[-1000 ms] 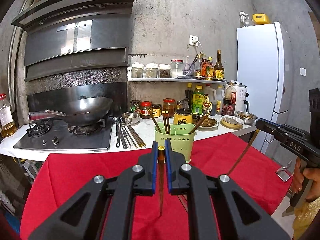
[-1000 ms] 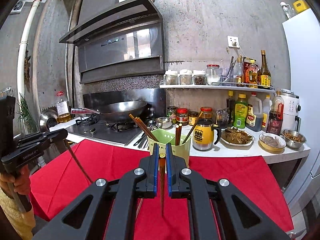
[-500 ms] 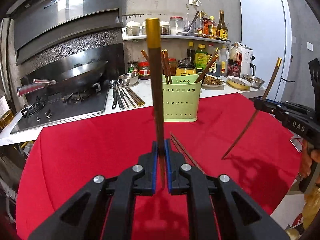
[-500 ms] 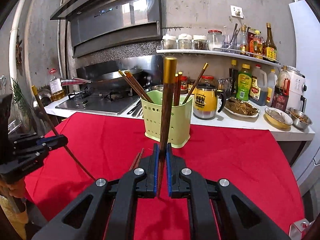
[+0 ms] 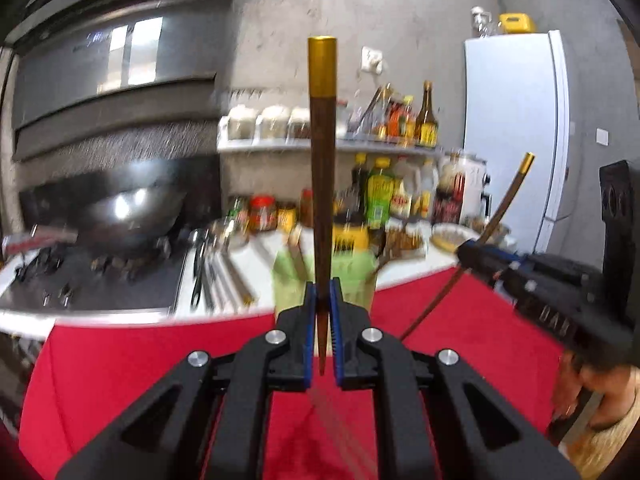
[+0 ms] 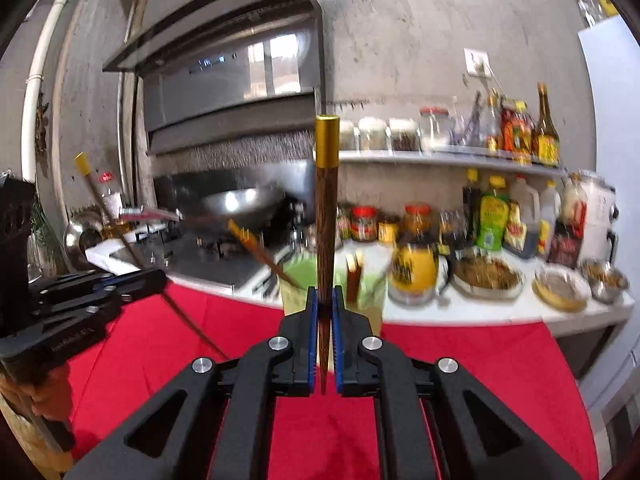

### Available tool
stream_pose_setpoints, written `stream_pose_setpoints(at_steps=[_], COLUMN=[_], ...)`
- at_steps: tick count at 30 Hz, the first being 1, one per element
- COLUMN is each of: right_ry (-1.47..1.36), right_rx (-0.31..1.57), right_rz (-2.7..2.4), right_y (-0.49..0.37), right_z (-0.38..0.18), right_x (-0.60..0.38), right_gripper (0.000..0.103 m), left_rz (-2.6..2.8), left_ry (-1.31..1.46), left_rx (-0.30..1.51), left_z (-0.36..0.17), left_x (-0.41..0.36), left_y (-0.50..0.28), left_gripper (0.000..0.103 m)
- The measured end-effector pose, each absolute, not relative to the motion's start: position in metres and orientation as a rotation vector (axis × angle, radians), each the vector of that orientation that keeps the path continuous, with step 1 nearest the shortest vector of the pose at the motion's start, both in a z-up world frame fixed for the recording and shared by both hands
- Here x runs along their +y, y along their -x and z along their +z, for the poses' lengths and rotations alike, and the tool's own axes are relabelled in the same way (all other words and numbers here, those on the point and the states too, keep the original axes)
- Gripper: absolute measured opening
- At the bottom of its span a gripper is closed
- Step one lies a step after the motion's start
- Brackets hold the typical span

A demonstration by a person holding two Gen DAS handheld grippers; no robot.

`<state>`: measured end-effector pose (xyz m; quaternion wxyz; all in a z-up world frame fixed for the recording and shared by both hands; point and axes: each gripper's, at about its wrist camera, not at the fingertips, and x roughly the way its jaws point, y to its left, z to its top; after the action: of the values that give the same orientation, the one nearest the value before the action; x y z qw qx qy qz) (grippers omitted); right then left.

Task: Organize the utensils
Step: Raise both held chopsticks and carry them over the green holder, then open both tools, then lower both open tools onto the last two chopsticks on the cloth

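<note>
My left gripper [image 5: 322,292] is shut on a brown chopstick [image 5: 322,168] with a gold cap, held upright. My right gripper [image 6: 325,300] is shut on a like chopstick [image 6: 326,216], also upright. The green utensil basket [image 5: 286,280] [image 6: 296,284] stands at the far edge of the red cloth [image 5: 120,360] [image 6: 472,360], just behind both grippers, with several chopsticks in it. The right gripper with its chopstick [image 5: 496,216] shows at the right of the left wrist view. The left gripper with its chopstick [image 6: 92,188] shows at the left of the right wrist view. Both views are blurred.
A stove with a wok [image 5: 128,208] is at the back left. Loose spoons and chopsticks [image 5: 216,272] lie on the white counter beside it. Jars, bottles and food dishes [image 6: 488,276] line the counter and shelf. A white fridge [image 5: 516,136] stands at the right.
Both grippers have tilted up and moved toward the basket, which now sits close behind the fingertips. Both chopsticks stay gripped and upright.
</note>
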<state>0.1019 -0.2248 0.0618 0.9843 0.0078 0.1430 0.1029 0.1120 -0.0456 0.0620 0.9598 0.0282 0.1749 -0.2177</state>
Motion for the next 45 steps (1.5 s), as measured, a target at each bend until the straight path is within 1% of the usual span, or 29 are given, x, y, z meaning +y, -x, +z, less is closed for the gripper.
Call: stream_pose_setpoints(at_steps=[4, 8, 11, 16, 19, 20, 21, 22, 24, 25, 26, 28, 32, 35, 40, 45], right_ry=[-0.013, -0.016, -0.01, 0.006, 0.024, 0.033, 0.043, 0.046, 0.045, 0.04, 0.034, 0.022, 0.032, 0.055, 0.085, 0.065], right_rx=[0.178, 0.137, 0.16, 0.228, 0.267, 0.283, 0.297, 0.297, 0.28, 0.271, 0.265, 0.248, 0.22, 0.225, 0.299, 0.417], right_rz=[0.192, 0.178, 0.169, 0.157, 0.154, 0.157, 0.158, 0.154, 0.144, 0.139, 0.137, 0.132, 0.123, 0.118, 0.138, 0.165], right_y=[-0.121, -0.142, -0.161, -0.189, -0.199, -0.202, -0.205, -0.204, -0.2, -0.195, -0.191, -0.179, -0.147, -0.118, -0.072, -0.043], right_z=[0.088, 0.103, 0.101, 0.081, 0.071, 0.069, 0.068, 0.067, 0.069, 0.072, 0.075, 0.082, 0.093, 0.089, 0.054, 0.005], right_x=[-0.224, -0.229, -0.231, -0.233, -0.231, -0.23, -0.229, -0.229, -0.23, -0.232, -0.233, -0.238, -0.241, -0.24, -0.232, -0.223], right_gripper=[0.007, 0.007, 0.007, 0.007, 0.008, 0.01, 0.014, 0.029, 0.043, 0.043, 0.043, 0.043, 0.043, 0.043, 0.043, 0.043], left_rz=[-0.454, -0.45, -0.446, -0.429, -0.407, -0.402, -0.403, -0.414, -0.42, -0.416, -0.416, -0.412, -0.407, -0.368, -0.31, -0.256], left_ry=[-0.033, -0.045, -0.079, -0.098, -0.105, -0.107, -0.097, -0.08, -0.063, -0.063, -0.062, -0.053, -0.049, -0.056, -0.087, -0.115], left_rx=[0.275, 0.236, 0.274, 0.373, 0.382, 0.383, 0.386, 0.393, 0.385, 0.37, 0.359, 0.337, 0.296, 0.298, 0.35, 0.463], left_z=[0.088, 0.101, 0.092, 0.062, 0.054, 0.054, 0.055, 0.058, 0.064, 0.069, 0.073, 0.082, 0.098, 0.098, 0.07, 0.014], left_x=[-0.063, -0.079, -0.092, -0.1, -0.099, -0.099, -0.097, -0.094, -0.09, -0.088, -0.087, -0.082, -0.07, -0.061, -0.044, -0.029], left_y=[-0.14, -0.165, -0.189, -0.228, -0.239, -0.24, -0.241, -0.241, -0.238, -0.234, -0.232, -0.223, -0.19, -0.164, -0.121, -0.084], left_gripper=[0.007, 0.007, 0.007, 0.007, 0.007, 0.007, 0.007, 0.007, 0.01, 0.014, 0.019, 0.024, 0.027, 0.036, 0.036, 0.036])
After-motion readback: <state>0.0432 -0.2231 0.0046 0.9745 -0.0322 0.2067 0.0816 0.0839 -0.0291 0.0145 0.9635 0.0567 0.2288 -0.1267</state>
